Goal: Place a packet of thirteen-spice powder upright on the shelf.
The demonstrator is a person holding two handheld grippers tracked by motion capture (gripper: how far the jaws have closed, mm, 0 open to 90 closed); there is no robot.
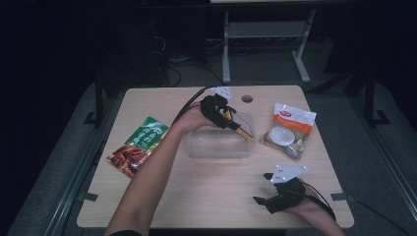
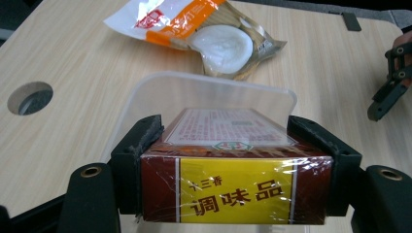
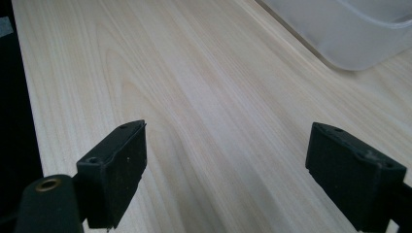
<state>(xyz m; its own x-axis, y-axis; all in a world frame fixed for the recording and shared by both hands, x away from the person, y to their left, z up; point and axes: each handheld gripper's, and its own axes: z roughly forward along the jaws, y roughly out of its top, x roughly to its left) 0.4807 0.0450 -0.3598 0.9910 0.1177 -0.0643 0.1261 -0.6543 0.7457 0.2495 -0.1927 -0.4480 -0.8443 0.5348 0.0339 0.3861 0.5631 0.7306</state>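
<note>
My left tongs [image 2: 236,160] pinch the box [image 2: 236,187] by its two narrow ends, over the tub [image 1: 219,143] at mid desk [image 1: 206,196]. It looks light and stiff, though its film wrap is slippery, so the ends suit best. My right tongs [image 3: 243,170] hang spread and empty, near right.

This looks like a lab or test room rather than a home. A pale wood-grain desk [image 1: 206,196] with a round cable hole [image 1: 247,99] stands on grey carpet [image 1: 344,113], dark all around. Behind it is the white metal frame of another desk [image 1: 265,34], with black cables [image 1: 172,69] tangled on the floor. Tape marks [image 1: 87,197] sit at the desk's edges.
</note>
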